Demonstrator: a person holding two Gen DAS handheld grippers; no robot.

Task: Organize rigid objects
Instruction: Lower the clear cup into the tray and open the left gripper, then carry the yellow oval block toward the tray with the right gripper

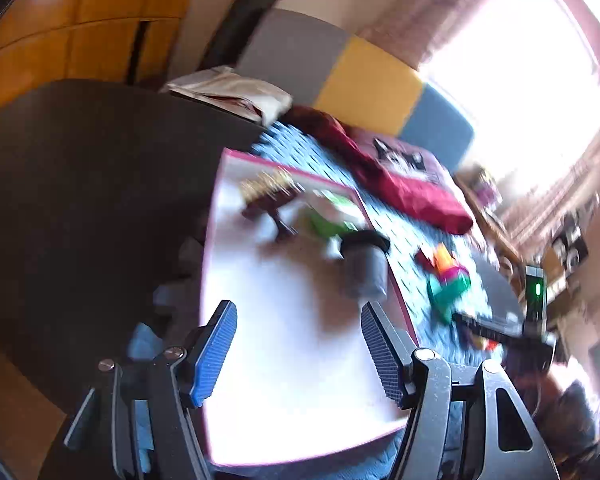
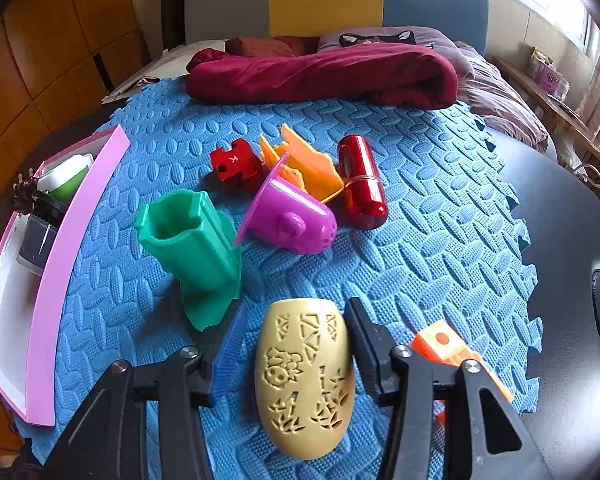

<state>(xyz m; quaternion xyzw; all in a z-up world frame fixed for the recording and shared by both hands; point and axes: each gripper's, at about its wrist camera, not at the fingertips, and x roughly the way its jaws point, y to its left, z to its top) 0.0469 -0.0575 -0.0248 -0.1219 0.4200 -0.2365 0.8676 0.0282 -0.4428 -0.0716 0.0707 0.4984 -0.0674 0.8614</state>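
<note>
Pink tray (image 2: 48, 280) sits at the far left of the blue mat (image 2: 420, 208), and over it the left gripper (image 1: 298, 344) hangs with jaws apart and nothing between them, white tray floor showing through the gap. Inside the tray, far end to near: a spiky dark piece (image 2: 23, 194), a green-and-white cup (image 2: 69, 178) and a dark jar (image 2: 40, 236), all crowded at that end, the near half bare. Moving right across the mat: green vase (image 2: 196, 240) tipped over, red block (image 2: 236, 164), purple cup (image 2: 292, 220) on its side, orange pieces (image 2: 304, 160), red capsule (image 2: 362, 182). Then the action: the right gripper (image 2: 296, 360) straddles the tan egg (image 2: 304, 376), jaws parted, right pad at its flank, left pad just clear. My read: close squarely on the egg's widest middle, since that curved shell could squirt out, then lift straight before swinging left to the bare half. An orange tool (image 2: 444, 344) lies beside the right finger.
</note>
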